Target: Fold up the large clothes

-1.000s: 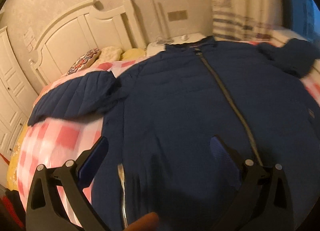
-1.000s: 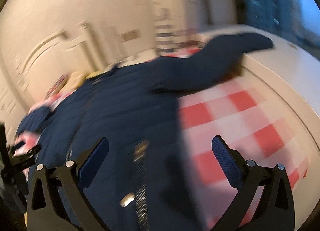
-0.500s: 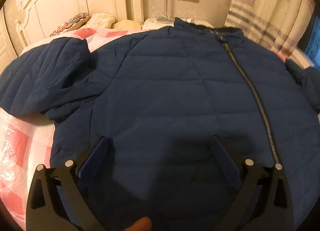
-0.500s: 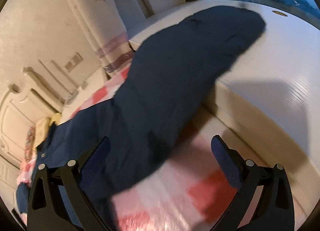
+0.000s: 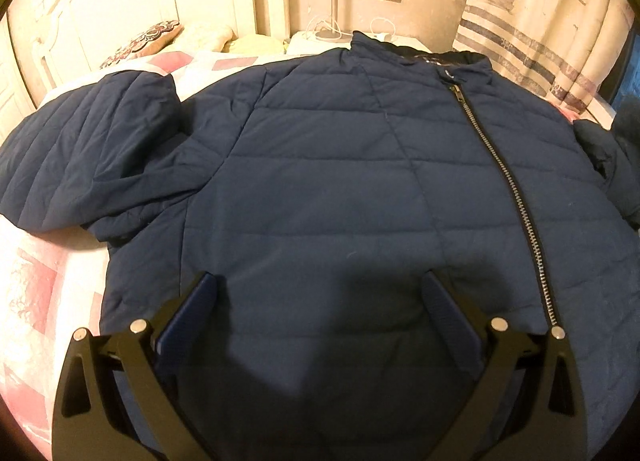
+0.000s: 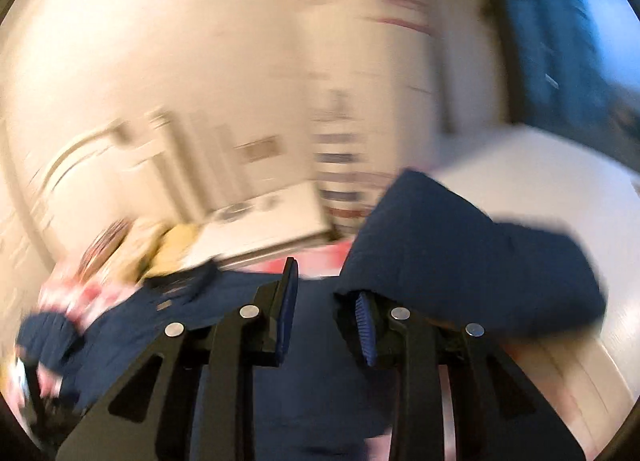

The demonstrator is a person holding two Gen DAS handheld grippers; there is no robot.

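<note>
We find the jacket (image 5: 328,189) flat on the bed (image 5: 36,281), unfolded. Left claw (image 5: 320,301) gapes, empty; right claw (image 6: 326,297) is closing on a sleeve (image 6: 460,261).

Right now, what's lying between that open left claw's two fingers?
In the left wrist view, only the navy jacket front: the left claw is open over its plain quilted fabric, with the zipper off to the side.

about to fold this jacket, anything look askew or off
The navy jacket lies flat and zipped, but its sleeves are uneven. One sleeve sits bunched and creased beside the body on the checked bedspread. The other sleeve is lifted, draped over one finger of the right gripper, whose jaws are closing.
</note>
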